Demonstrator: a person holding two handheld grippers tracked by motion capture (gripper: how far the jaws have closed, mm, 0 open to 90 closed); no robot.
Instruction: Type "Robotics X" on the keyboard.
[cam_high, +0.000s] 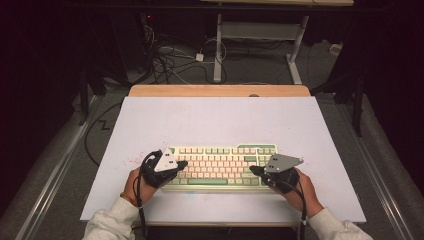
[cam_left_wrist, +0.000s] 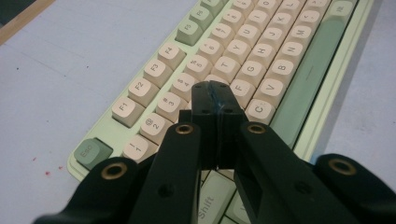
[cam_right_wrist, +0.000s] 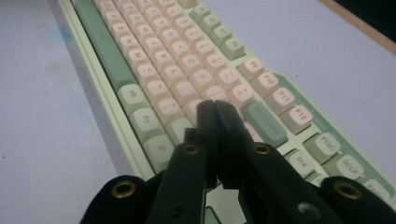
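Keyboard (cam_high: 220, 167), pale green case with cream and green keycaps, lies flat near the front edge of the white desk (cam_high: 215, 120), long side across. Left hand-held gripper (cam_high: 181, 164) is over the keyboard's left end, jaws closed together with nothing between them; in the left gripper view its tips (cam_left_wrist: 215, 91) sit above the letter rows near F and C, contact with the keys unclear. Right hand-held gripper (cam_high: 254, 170) is over the right end, jaws also pressed together and empty; in the right gripper view its tips (cam_right_wrist: 214, 106) hang above the cream keys just left of a green key. Both hands grip from below the keyboard's front edge.
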